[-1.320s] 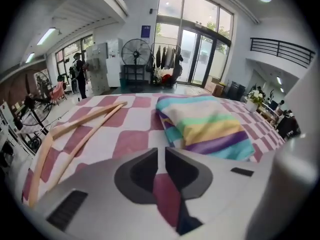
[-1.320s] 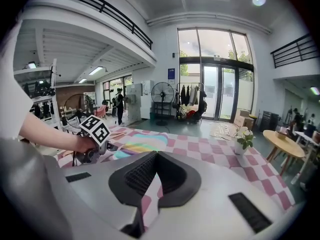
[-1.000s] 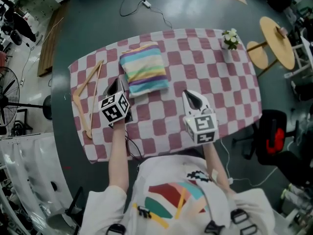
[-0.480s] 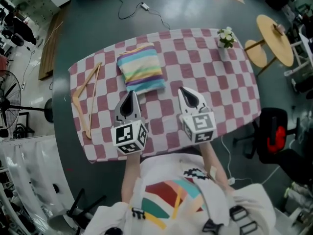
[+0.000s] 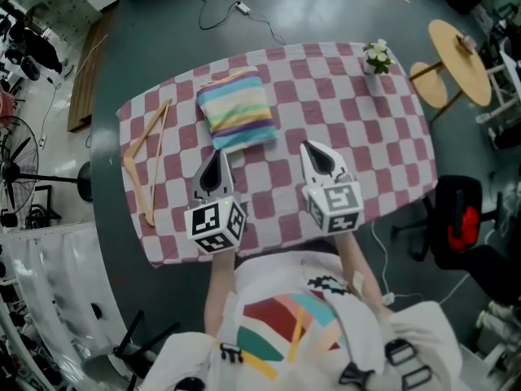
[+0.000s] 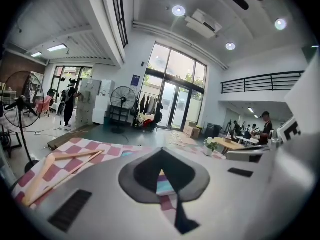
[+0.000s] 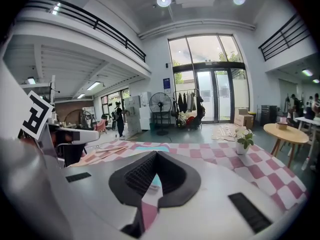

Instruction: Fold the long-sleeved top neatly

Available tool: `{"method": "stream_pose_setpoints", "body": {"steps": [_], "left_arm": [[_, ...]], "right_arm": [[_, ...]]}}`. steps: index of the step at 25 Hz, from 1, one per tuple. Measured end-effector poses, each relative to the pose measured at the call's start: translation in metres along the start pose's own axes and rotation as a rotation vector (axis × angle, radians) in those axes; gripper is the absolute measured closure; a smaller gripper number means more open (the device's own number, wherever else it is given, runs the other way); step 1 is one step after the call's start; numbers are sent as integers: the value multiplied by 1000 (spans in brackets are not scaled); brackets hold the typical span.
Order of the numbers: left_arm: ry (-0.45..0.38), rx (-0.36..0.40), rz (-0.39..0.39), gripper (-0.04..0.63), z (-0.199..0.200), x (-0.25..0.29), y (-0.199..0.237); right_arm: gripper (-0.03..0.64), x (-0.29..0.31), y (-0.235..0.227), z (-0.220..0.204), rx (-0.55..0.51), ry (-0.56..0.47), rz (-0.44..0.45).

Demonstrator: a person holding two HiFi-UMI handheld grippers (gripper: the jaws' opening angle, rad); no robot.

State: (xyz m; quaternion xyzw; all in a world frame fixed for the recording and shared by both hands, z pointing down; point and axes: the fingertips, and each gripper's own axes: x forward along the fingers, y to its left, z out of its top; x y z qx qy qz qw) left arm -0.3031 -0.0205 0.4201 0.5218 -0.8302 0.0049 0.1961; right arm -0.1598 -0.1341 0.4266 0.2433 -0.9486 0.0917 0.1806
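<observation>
The top is lying folded on the far left part of the table, just beyond the tips of your left gripper and not touching them. Your right gripper is hovering to its right and nearer you, apart from it. You are holding both grippers with their jaws pressed together and nothing caught in them; in the left gripper view only a sliver of the top's stripes is showing past the closed tips. The top is making a compact, soft rectangle whose long axis is running from your side toward the far edge, leaning slightly to the left at the far end. Its pastel bands of yellow, green, white, purple and blue are running across the short way, and its blue end is facing you. A pink-and-white checked cloth is covering the table and hanging over its edges. A wooden hanger is lying left of the top near the table's left edge, apart from it. A small potted plant with white flowers is standing at the far right corner.
</observation>
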Motion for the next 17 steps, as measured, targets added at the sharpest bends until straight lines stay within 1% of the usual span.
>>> {"method": "stream_pose_setpoints", "body": {"steps": [14,17], "left_arm": [[-18,12,21,588,6,-7,5],[-19,10,29,588,6,-9,6]], "right_arm": [[611,-3,-2,4,-14,-11,-14],[611,-3,-1,5,-16,-12,-5]]}}
